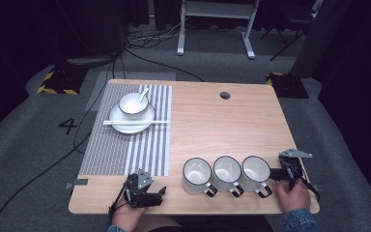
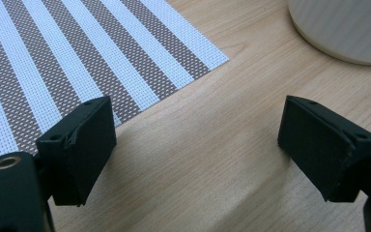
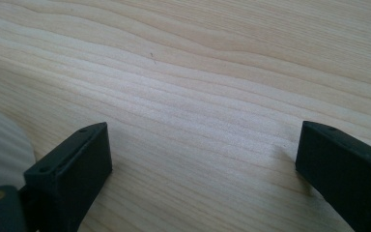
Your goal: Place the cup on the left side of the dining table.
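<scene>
while both tools rest on the table [image 1: 207,123] with nothing between their jaws, the 3 white mugs [image 1: 226,173] stand in a tight row, handles toward the person. left gripper [image 1: 160,193], jaws wide apart, lies just left of the row beside the striped placemat [image 1: 140,145]; right gripper [image 1: 274,175], also spread wide, sits just right of it. likely risk: reaching for 1 mug could nudge its neighbour, since the mugs nearly touch.
</scene>
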Motion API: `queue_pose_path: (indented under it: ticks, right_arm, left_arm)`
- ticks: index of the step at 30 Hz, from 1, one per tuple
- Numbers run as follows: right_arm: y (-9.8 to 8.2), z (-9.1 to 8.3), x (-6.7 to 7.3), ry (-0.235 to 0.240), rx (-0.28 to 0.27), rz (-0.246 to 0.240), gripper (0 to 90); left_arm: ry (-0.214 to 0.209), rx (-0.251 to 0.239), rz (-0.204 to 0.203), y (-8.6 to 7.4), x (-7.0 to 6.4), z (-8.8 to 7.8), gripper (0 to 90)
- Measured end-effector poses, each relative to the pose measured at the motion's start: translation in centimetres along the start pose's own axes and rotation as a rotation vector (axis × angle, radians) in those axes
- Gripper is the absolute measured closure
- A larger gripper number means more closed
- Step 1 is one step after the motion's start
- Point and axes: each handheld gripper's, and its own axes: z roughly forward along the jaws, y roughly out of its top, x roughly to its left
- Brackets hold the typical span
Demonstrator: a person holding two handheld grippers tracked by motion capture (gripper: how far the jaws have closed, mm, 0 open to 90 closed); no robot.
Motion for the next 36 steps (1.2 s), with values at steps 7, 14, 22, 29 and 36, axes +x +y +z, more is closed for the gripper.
queue_pose_path:
  ticks: [7, 14, 22, 29, 36]
  right_arm:
    - [0.0, 0.0, 0.0, 0.0, 0.0, 0.0, 5.7]
    - [0.0, 0.0, 0.0, 0.0, 0.0, 0.0, 5.7]
    - [0.0, 0.0, 0.0, 0.0, 0.0, 0.0, 5.7]
    - [0.0, 0.0, 0.0, 0.0, 0.0, 0.0, 5.7]
    - [0.0, 0.0, 0.0, 0.0, 0.0, 0.0, 5.7]
  left_arm:
    - [-0.003, 0.0, 0.004, 0.0, 0.0, 0.0, 13.8]
    - [-0.014, 0.005, 0.011, 0.1, 0.0, 0.0, 14.0]
    - [-0.028, 0.006, 0.004, 0.7, -0.3, 0.0, 5.1]
    - [-0.064, -0.12, 0.007, 1.8, -1.5, -1.3, 1.9]
    - [-0.068, -0.194, 0.026, 2.6, -2.5, -2.0, 1.9]
